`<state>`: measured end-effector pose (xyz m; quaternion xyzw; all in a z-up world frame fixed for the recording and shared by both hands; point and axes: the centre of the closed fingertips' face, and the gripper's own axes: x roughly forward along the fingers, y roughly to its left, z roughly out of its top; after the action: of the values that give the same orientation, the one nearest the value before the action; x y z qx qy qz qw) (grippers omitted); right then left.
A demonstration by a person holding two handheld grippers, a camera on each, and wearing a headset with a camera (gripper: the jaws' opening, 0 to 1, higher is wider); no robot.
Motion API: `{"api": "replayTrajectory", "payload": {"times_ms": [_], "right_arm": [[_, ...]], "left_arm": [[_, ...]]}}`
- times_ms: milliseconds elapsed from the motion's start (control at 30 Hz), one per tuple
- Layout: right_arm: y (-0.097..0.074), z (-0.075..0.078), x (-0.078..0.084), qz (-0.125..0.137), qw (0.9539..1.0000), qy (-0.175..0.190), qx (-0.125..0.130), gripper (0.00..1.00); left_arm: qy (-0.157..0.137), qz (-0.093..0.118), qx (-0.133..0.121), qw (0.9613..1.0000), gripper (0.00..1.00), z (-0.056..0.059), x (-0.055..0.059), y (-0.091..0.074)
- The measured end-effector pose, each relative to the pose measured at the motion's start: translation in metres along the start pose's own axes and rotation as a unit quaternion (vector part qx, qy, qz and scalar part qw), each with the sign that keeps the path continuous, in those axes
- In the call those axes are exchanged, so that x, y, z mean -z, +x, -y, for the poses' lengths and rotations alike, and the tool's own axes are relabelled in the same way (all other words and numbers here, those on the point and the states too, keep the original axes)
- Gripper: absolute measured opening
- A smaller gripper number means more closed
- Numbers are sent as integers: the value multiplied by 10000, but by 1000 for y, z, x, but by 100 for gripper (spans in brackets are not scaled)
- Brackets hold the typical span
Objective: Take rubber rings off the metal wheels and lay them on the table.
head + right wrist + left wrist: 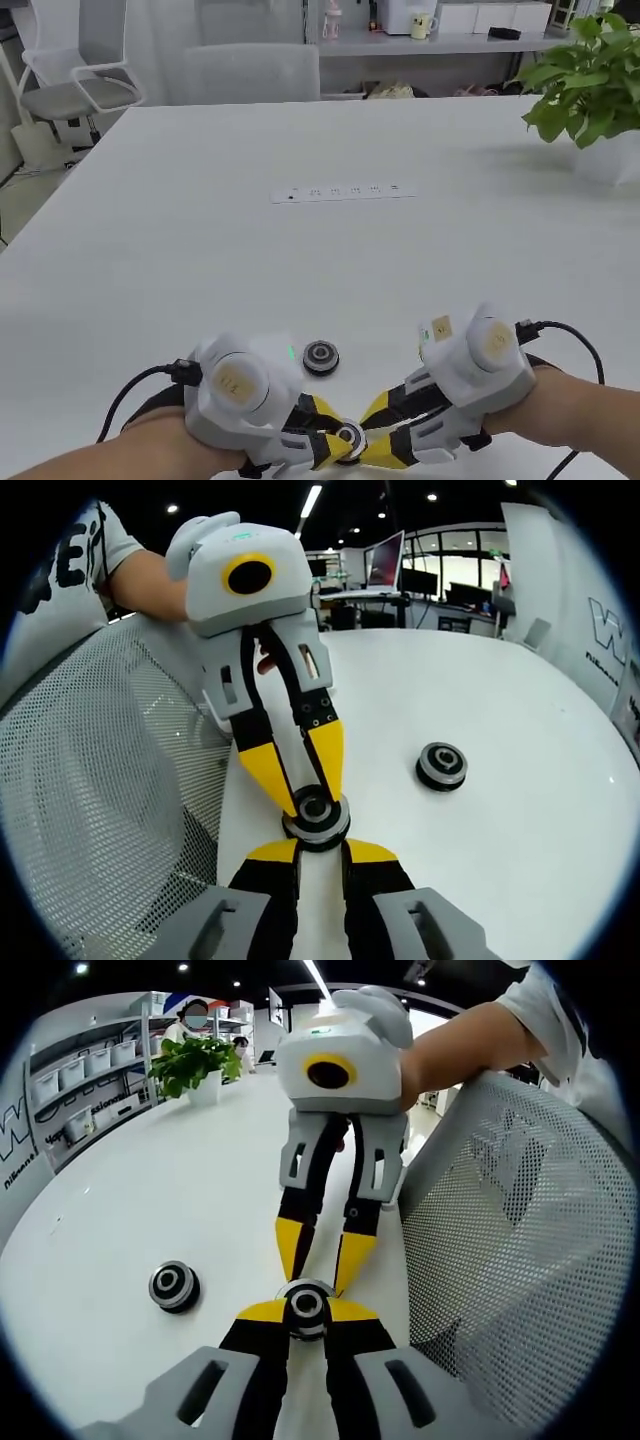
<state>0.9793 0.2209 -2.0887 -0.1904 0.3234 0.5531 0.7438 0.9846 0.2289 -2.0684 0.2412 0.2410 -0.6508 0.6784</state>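
Metal wheel (305, 1303) is sitting at the near edge of the counter (200, 250), pinched between the narrowed jaws of the left hand-held gripper (300, 1312). The right hand-held gripper (318, 852) is facing it, jaws nearly closed against the same wheel; whether they are gripping cannot be told. A mesh chair back (520, 1260) is crowding beside them. Just beyond, a second wheel (321, 356) is lying free, wearing its black rubber ring (441, 782). Farther off, a power strip (343, 191) and a potted plant (590, 80) are resting.

My head view looks down the tabletop (330, 270); my gripper views face each other closely, sharing one wheel (306, 1306).
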Motion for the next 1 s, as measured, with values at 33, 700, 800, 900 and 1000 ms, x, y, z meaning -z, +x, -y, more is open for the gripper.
{"api": "replayTrajectory", "payload": {"times_ms": [33, 700, 800, 900, 1000], "right_arm": [[0, 0, 2, -58, 10000, 26, -7, 6], [-1, 4, -2, 96, 9992, 391, 50, 0], [-1, 5, -1, 117, 9986, 510, 53, 0], [-3, 6, -2, 181, 9975, 683, 39, 0], [-4, 5, -2, 223, 9967, 779, 36, 0]], "left_arm": [[1, 1, 1, 10000, 9, 0, 0, 0], [5, 14, 3, 10000, 9, -1, 0, 0], [2, 15, 1, 10000, 9, -1, 0, 0], [0, 20, 3, 10000, 9, -1, 0, 0], [-4, 18, 0, 10000, 9, -1, 0, 0]]}}
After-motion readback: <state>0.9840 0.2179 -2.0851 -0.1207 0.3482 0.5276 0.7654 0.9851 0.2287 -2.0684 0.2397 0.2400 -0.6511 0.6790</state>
